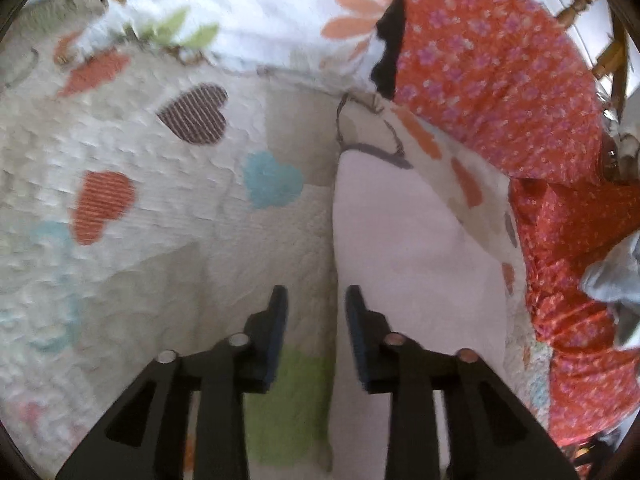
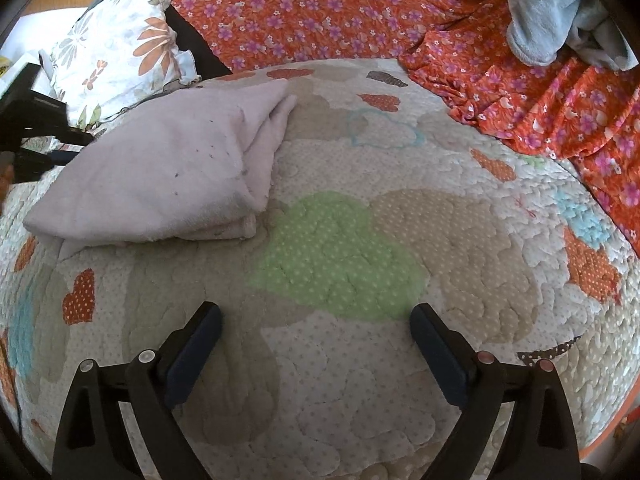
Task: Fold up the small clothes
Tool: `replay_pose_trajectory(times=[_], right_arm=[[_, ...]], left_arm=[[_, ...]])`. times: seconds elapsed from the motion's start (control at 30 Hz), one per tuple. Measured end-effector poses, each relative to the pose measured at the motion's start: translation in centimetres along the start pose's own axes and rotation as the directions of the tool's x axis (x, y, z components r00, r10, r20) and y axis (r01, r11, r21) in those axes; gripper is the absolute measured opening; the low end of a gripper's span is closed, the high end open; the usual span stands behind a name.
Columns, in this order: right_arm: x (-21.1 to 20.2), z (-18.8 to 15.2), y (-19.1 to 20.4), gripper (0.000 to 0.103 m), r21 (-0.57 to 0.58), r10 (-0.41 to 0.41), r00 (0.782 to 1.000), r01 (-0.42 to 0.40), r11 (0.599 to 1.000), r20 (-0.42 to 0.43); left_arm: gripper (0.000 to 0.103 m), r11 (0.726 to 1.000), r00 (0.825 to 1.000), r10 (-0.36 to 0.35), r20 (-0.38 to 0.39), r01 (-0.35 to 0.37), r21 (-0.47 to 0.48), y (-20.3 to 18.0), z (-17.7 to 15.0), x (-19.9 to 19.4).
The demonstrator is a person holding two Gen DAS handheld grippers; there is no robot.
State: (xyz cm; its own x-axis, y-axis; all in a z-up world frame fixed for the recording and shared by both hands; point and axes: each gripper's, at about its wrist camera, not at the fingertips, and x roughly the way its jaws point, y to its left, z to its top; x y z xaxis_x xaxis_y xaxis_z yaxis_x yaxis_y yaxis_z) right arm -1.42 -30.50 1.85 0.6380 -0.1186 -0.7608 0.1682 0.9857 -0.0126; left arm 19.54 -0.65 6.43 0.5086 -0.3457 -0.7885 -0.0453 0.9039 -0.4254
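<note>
While pink cloth [image 2: 160, 172] is lying folded on quilt [image 2: 340, 264], left gripper [image 1: 316, 300] and right gripper [image 2: 316, 320] are hovering, jaws apart, empty; next likely fetching blue garment [image 2: 552, 20].

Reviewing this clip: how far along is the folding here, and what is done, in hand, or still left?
Done: the pale pink fleecy garment lies folded in layers on the heart-patterned quilt. In hand: nothing; the right hand-held gripper is open over bare quilt, and the left hand-held gripper is open beside the pink garment. Left: a crumpled light blue fleecy garment sits unfolded on the orange floral sheet.
</note>
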Motion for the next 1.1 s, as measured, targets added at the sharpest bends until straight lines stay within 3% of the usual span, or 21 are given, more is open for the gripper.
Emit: replay_pose_trajectory(times=[0.07, 0.13, 0.23, 0.33, 0.4, 0.53, 0.6, 0.7, 0.87, 1.03, 1.1], right_arm=[[-0.1, -0.1, 0.0, 0.098, -0.002, -0.001, 1.0, 0.001, 1.0, -0.001], [-0.1, 0.0, 0.1, 0.098, -0.005, -0.001, 1.0, 0.001, 1.0, -0.008], [-0.1, 0.5, 0.2, 0.098, -0.023, 0.001, 0.999, -0.002, 1.0, -0.043], [-0.7, 2.1, 0.4, 0.088, -0.047, -0.008, 0.997, 0.004, 0.999, -0.081], [-2.0, 3.8, 1.0, 0.084, -0.072, -0.018, 0.999, 0.015, 0.997, -0.05], [-4.2, 7.3, 4.2, 0.074, -0.149, 0.003, 1.0, 0.001, 0.989, 0.024], [-4.4, 8.6, 6.4, 0.069, -0.185, 0.043, 0.999, -0.037, 0.982, 0.029], [-2.4, 9.6, 9.5, 0.065, -0.207, 0.11, 0.993, -0.116, 0.972, -0.037], [3.6, 9.2, 10.8, 0.063, -0.15, 0.103, 0.978, -0.131, 0.98, -0.183], [2.3, 10.0, 10.7, 0.064, -0.164, 0.097, 0.977, -0.129, 0.978, -0.191], [1.1, 10.2, 10.2, 0.064, -0.173, 0.096, 0.981, -0.125, 0.977, -0.171]], left_arm=[[0.065, 0.999, 0.998, 0.031, 0.059, -0.033, 0.034, -0.4, -1.3, -2.7], [0.073, 0.994, 0.99, 0.064, 0.123, -0.074, 0.079, -1.0, -2.5, -4.8], [0.076, 0.961, 0.959, 0.151, 0.241, -0.199, 0.191, -2.0, -4.7, -7.3], [0.078, 0.932, 0.93, 0.186, 0.318, -0.269, 0.242, -2.1, -5.8, -8.6], [0.078, 0.932, 0.927, 0.186, 0.327, -0.271, 0.24, -1.7, -5.9, -9.4], [0.08, 0.968, 0.954, 0.102, 0.282, -0.161, 0.195, -0.9, -5.3, -11.5], [0.085, 0.97, 0.953, 0.081, 0.292, -0.143, 0.198, -1.2, -5.3, -12.2], [0.09, 0.961, 0.921, 0.104, 0.376, -0.19, 0.201, -1.3, -5.6, -13.9], [0.099, 0.936, 0.83, 0.156, 0.535, -0.297, 0.188, -1.5, -6.9, -16.3], [0.1, 0.927, 0.768, 0.118, 0.63, -0.313, 0.208, -2.8, -8.2, -18.8], [0.103, 0.933, 0.753, 0.102, 0.65, -0.298, 0.199, -3.4, -8.4, -19.9]])
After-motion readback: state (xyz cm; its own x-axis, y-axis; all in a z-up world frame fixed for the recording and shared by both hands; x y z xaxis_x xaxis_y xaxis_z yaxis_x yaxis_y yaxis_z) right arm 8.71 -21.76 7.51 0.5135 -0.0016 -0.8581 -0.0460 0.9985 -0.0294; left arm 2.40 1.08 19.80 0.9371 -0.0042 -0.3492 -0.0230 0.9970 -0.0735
